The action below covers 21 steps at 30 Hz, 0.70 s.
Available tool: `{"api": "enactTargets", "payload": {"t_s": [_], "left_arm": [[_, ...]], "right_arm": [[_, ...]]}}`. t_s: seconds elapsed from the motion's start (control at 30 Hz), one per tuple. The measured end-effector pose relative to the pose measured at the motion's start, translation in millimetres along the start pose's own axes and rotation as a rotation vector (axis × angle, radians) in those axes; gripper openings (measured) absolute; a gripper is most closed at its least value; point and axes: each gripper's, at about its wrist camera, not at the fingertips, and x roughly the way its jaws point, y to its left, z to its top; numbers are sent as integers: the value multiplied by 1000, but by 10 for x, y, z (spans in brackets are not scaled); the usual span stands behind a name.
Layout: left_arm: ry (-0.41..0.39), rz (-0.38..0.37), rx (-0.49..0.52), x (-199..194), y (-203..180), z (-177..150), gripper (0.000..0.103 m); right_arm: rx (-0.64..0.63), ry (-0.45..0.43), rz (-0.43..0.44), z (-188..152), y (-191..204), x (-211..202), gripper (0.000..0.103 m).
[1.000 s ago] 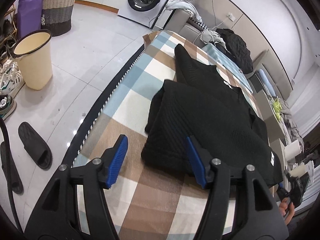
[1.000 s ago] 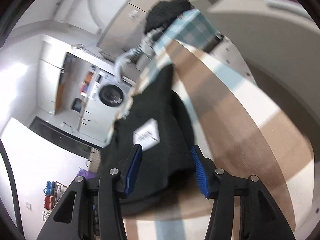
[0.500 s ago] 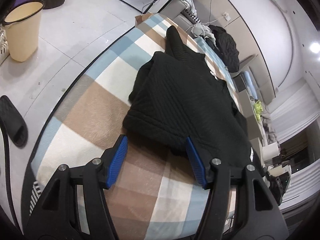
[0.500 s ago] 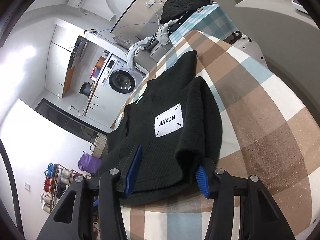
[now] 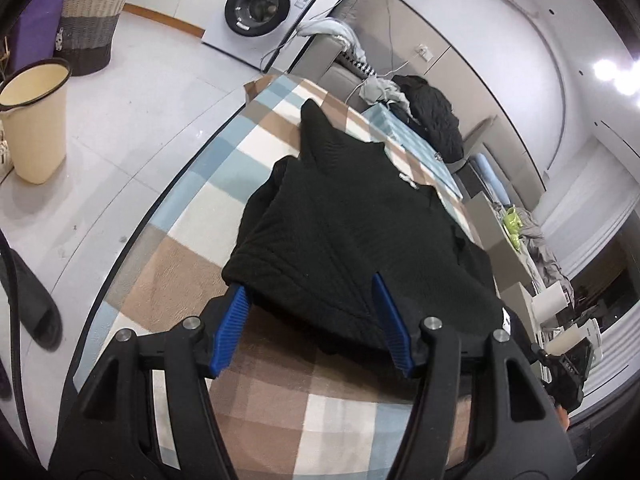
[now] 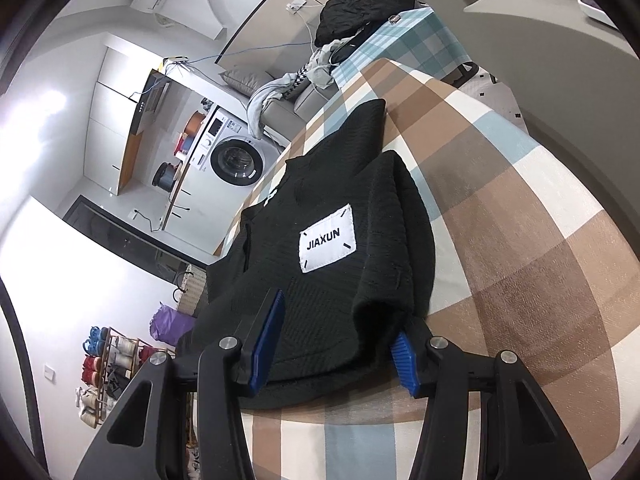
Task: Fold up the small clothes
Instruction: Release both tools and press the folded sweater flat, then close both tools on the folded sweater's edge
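Observation:
A black knitted sweater (image 5: 352, 224) lies on a checked blanket (image 5: 180, 264), both sleeves folded in over the body. My left gripper (image 5: 308, 284) stands open around the near hem at its left corner. One blue pad (image 5: 230, 324) sits just under the hem edge, the other pad (image 5: 390, 328) on the fabric. In the right wrist view the sweater (image 6: 360, 184) shows a white JIAXUN label (image 6: 327, 238). My right gripper (image 6: 340, 320) is open astride the hem's right corner, with the folded sleeve edge between its pads.
The blanket (image 6: 520, 220) covers a bed or table whose left edge drops to a tiled floor. A beige bucket (image 5: 34, 120), a woven basket (image 5: 90, 24), a slipper (image 5: 34, 308) and a washing machine (image 5: 264, 8) stand there. A heap of dark clothes (image 5: 432, 120) lies at the far end.
Both grippers have closed in on the sweater's near hem, which now lies between each pair of pads. The jaw widths look the same.

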Motion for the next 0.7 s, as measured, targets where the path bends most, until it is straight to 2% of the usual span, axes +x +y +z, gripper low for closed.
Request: {"api": "enactTargets", "payload": {"t_s": [0.27, 0.33, 0.4, 0.5, 0.7], "left_arm": [[36, 26, -48, -3, 176, -110, 57], [36, 82, -42, -34, 226, -143, 57], [26, 104, -45, -67, 304, -145, 57], [7, 100, -71, -52, 393, -71, 57], [18, 76, -39, 232, 326, 114, 57]], "right_arm": [[-5, 4, -12, 4, -4, -20, 52], [-6, 0, -17, 6, -15, -31, 52], [1, 1, -17, 9, -42, -24, 52], [3, 4, -17, 13, -57, 4, 52], [-2, 10, -4, -36, -30, -5, 52]]}}
